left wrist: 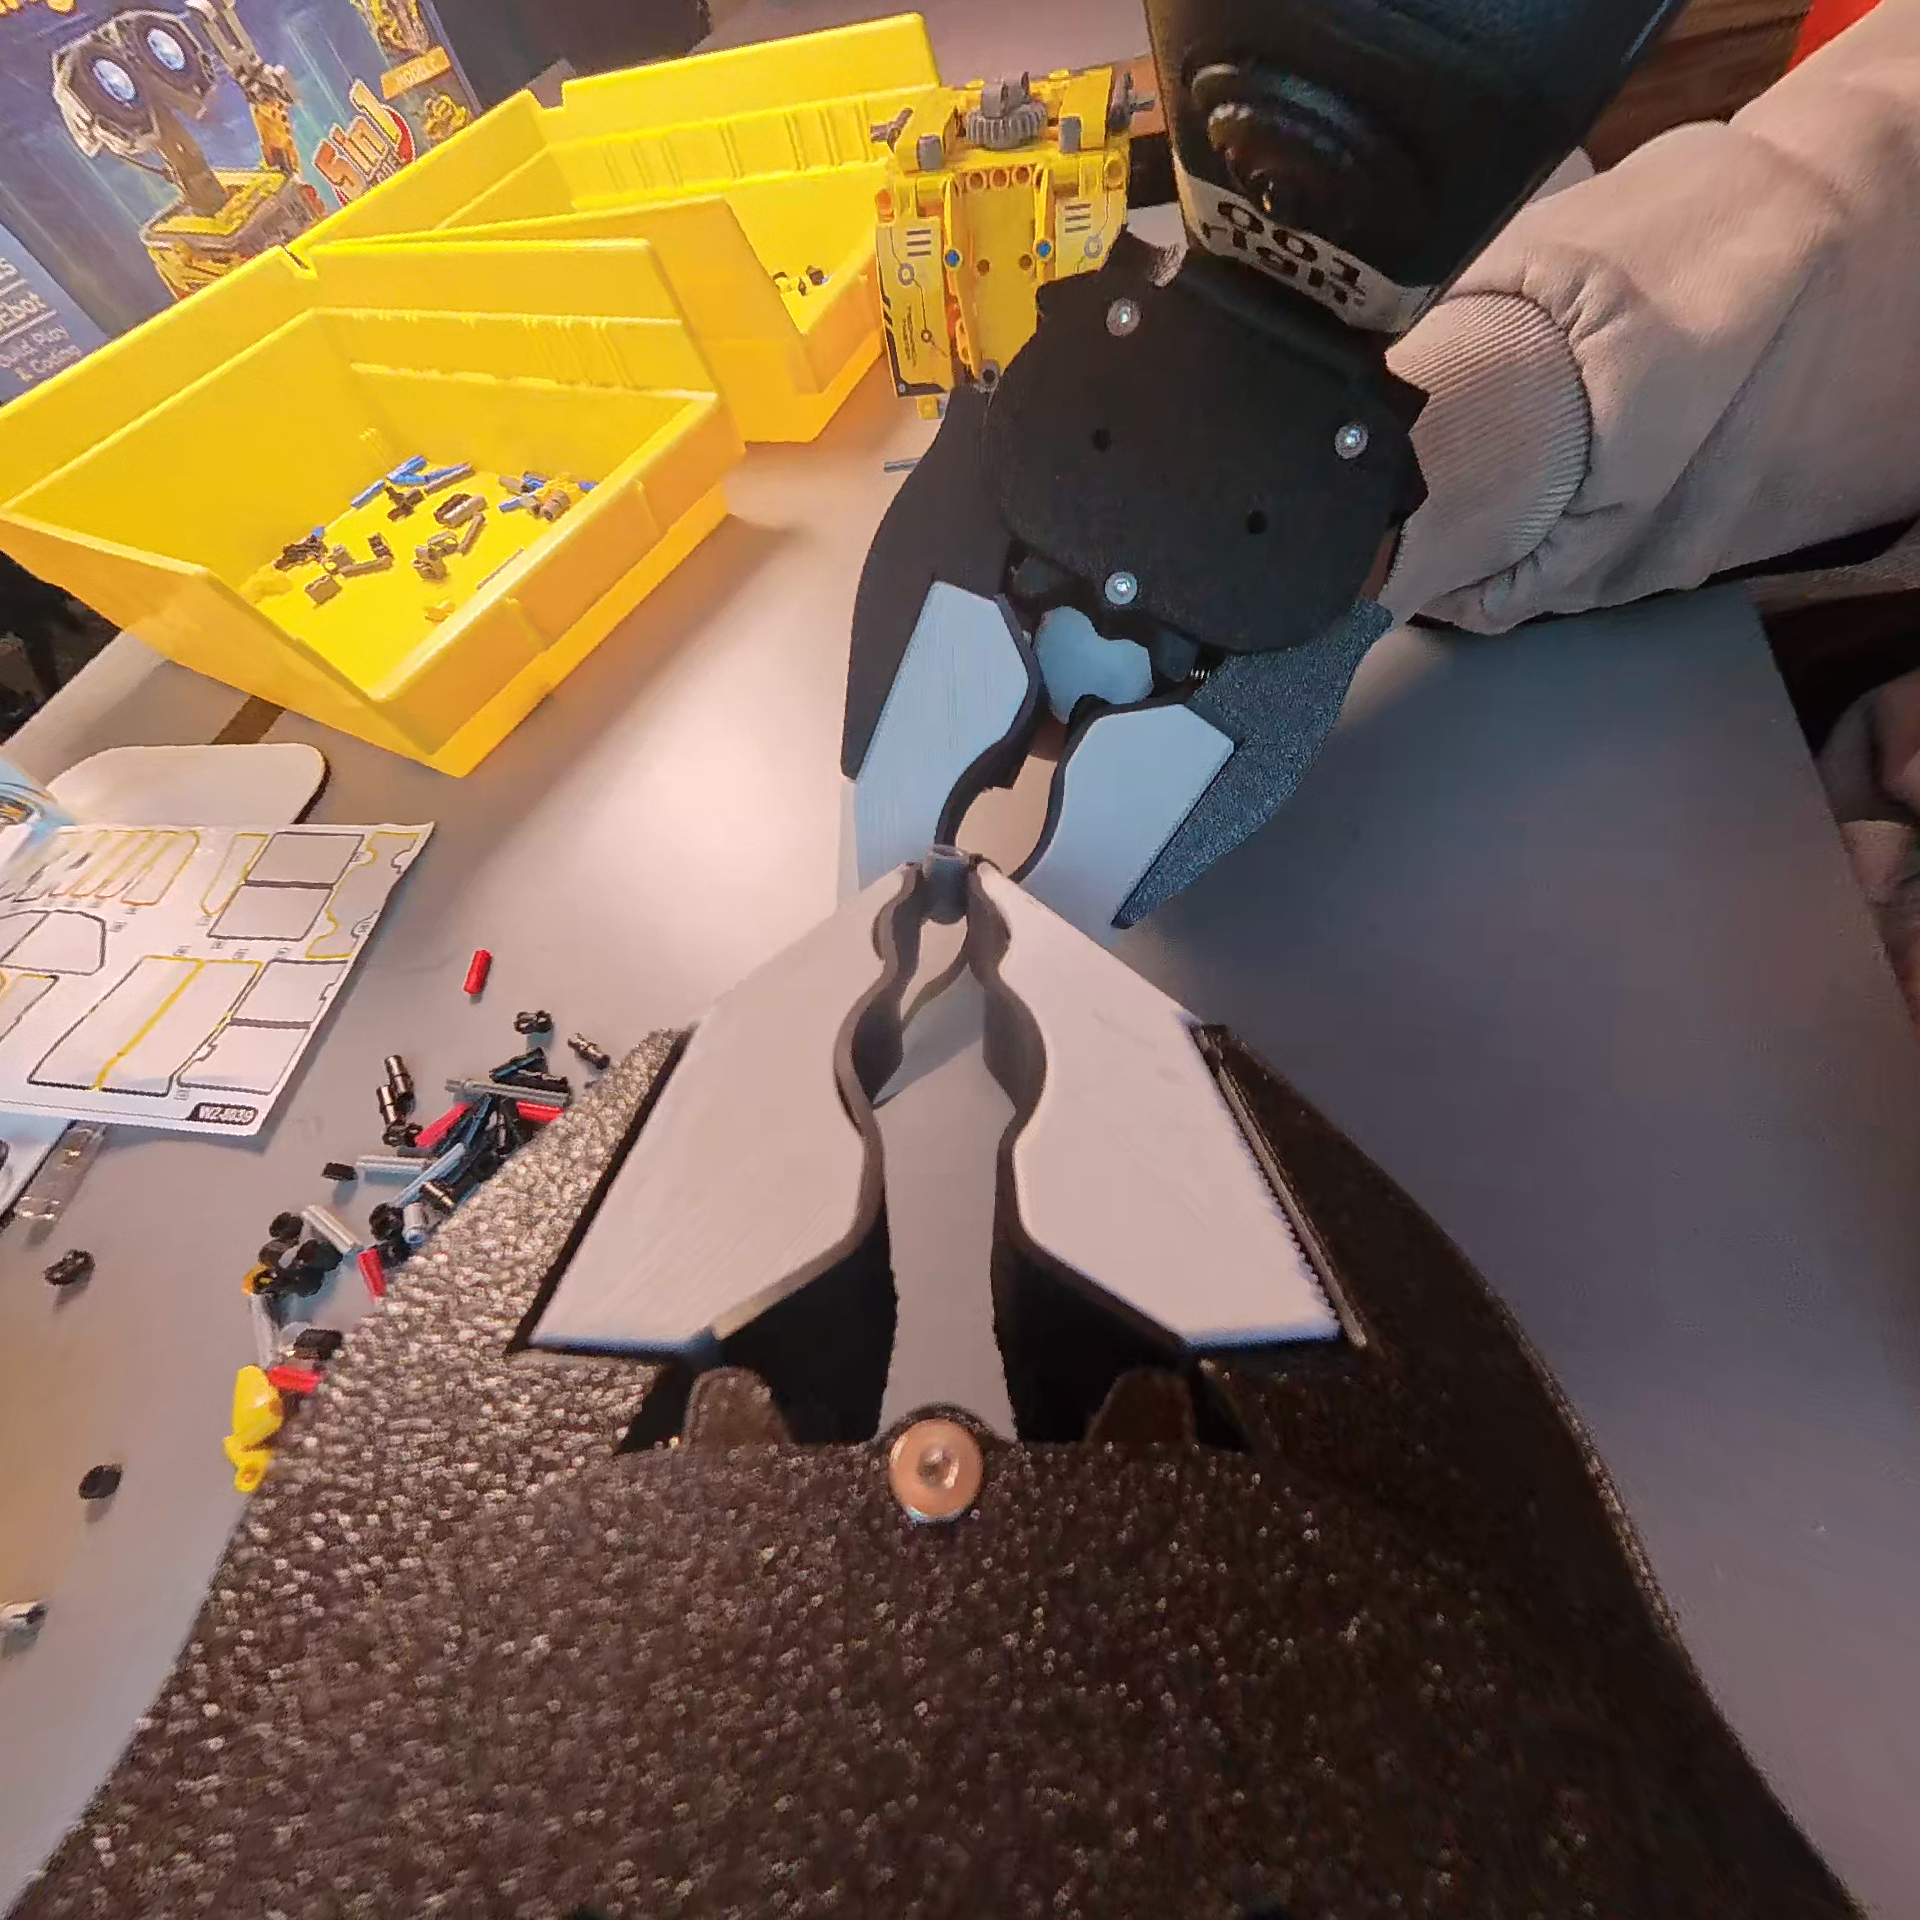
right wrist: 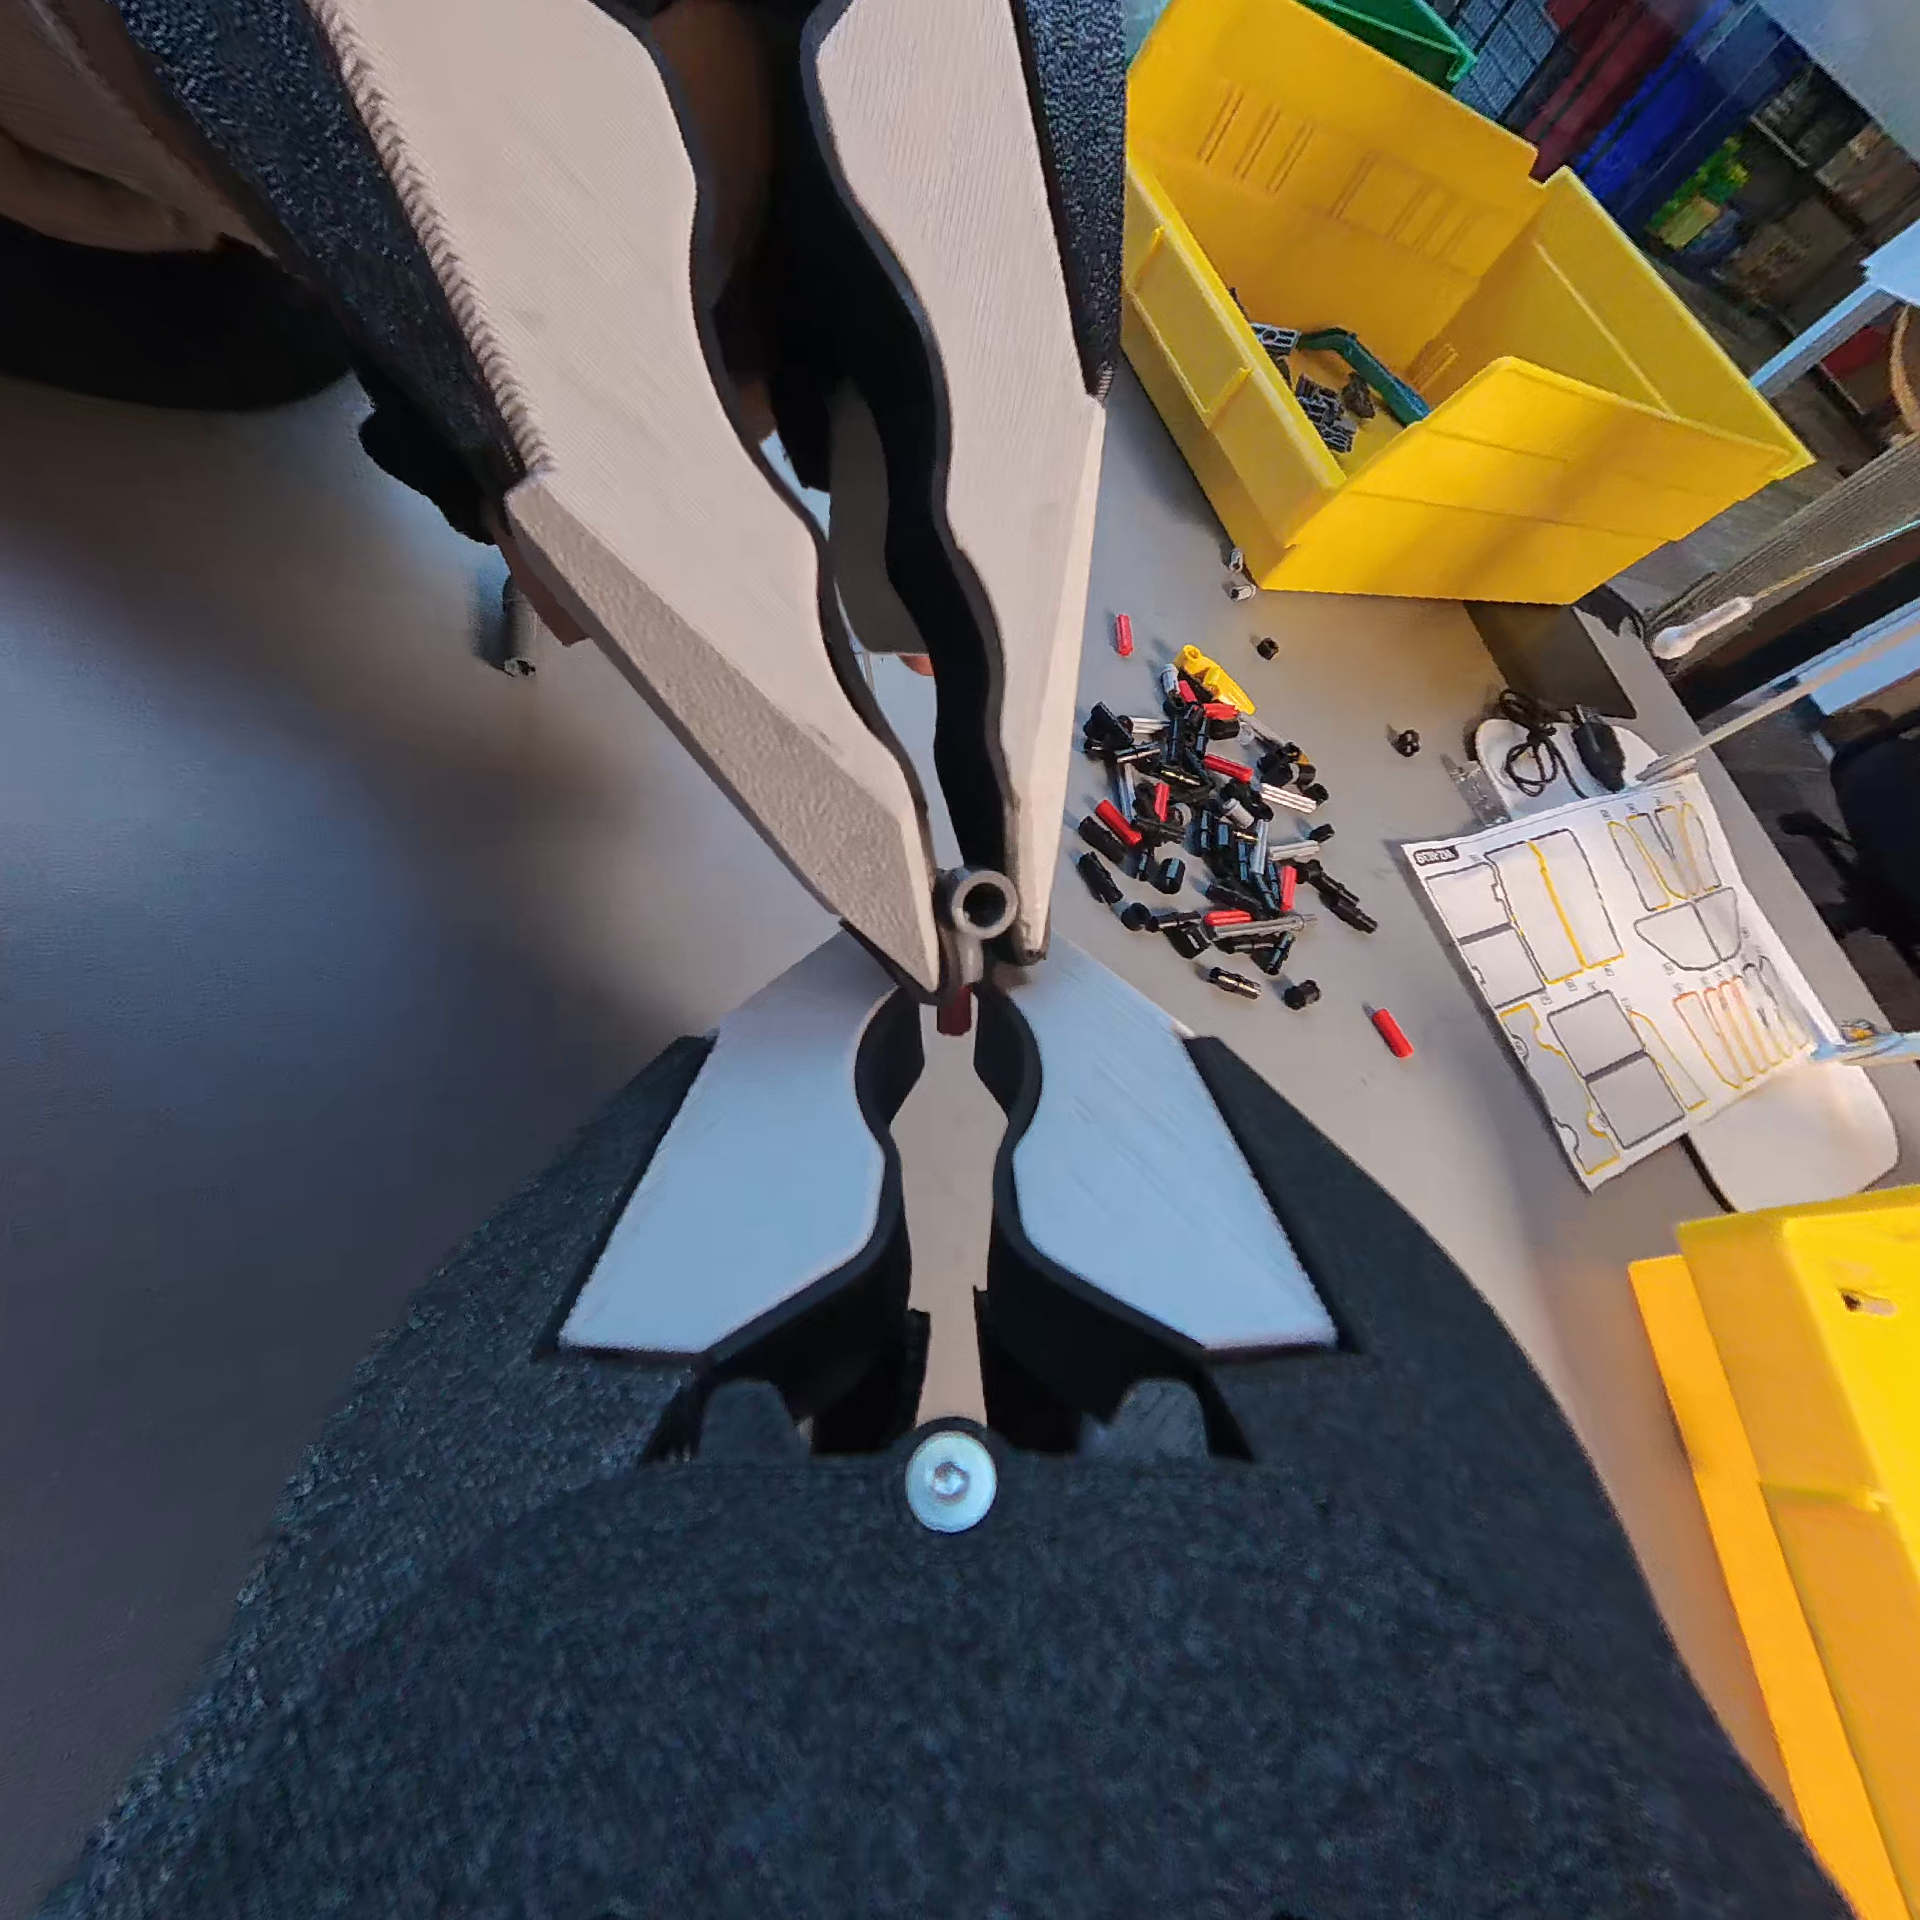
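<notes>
My left gripper (left wrist: pixel 943 894) is shut on a small grey tubular connector (left wrist: pixel 943 869), held above the grey table. In the right wrist view the left gripper (right wrist: pixel 977 940) comes down from the top with the connector (right wrist: pixel 982 902) at its tips, open end toward the camera. My right gripper (right wrist: pixel 954 1000) is shut on a short red pin (right wrist: pixel 954 1013). The pin's end meets the underside of the grey connector. In the left wrist view the right gripper (left wrist: pixel 992 844) reaches in from the upper right, tip to tip with the left gripper, held by a person's sleeved arm (left wrist: pixel 1662 364).
A pile of small black, red and grey pins (left wrist: pixel 436 1153) (right wrist: pixel 1205 821) lies beside a sticker sheet (left wrist: pixel 177 966) (right wrist: pixel 1621 977). Yellow bins (left wrist: pixel 582 312) (right wrist: pixel 1507 520) with small parts stand behind. A yellow brick model (left wrist: pixel 987 249) and a printed box (left wrist: pixel 156 156) are at the back. The grippers' ends are close to 5 centimetres from one another. My left gripper's tips are some 25 centimetres from the yellow brick model (left wrist: pixel 987 249).
</notes>
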`<action>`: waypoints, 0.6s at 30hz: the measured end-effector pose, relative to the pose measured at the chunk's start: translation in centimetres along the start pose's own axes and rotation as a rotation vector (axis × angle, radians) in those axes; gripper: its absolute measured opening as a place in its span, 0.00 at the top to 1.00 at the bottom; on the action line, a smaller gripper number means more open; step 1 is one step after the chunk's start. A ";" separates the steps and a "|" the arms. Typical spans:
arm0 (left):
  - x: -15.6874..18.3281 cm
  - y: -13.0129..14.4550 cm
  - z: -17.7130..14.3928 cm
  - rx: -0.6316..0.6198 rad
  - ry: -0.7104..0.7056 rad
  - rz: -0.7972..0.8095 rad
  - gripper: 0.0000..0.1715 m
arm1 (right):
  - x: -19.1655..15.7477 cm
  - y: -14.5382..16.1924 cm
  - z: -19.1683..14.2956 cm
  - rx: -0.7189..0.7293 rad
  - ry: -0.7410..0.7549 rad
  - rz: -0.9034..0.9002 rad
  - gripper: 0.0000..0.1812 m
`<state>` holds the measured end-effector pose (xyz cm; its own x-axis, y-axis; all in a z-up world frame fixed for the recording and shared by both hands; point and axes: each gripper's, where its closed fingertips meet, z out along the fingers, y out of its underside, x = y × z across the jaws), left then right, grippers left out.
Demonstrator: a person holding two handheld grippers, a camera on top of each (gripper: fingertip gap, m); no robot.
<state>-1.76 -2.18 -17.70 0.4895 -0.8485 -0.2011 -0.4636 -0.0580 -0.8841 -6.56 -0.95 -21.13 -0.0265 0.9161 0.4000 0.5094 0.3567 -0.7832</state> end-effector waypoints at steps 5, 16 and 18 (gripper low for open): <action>0.0 0.6 0.0 -0.048 -0.042 0.074 0.96 | -0.2 0.2 0.2 -0.022 0.012 -0.030 1.00; -0.2 -0.3 -1.0 -0.025 -0.044 0.073 0.96 | -0.9 1.4 0.7 -0.090 0.011 -0.136 1.00; -0.6 0.7 -1.1 -0.070 -0.052 0.084 0.96 | -1.1 0.6 0.6 -0.060 0.009 -0.116 1.00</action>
<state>-3.22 -2.26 -17.71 0.4835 -0.8235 -0.2969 -0.5543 -0.0255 -0.8319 -6.71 -1.63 -22.36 -0.0804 0.8675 0.4908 0.5536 0.4484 -0.7018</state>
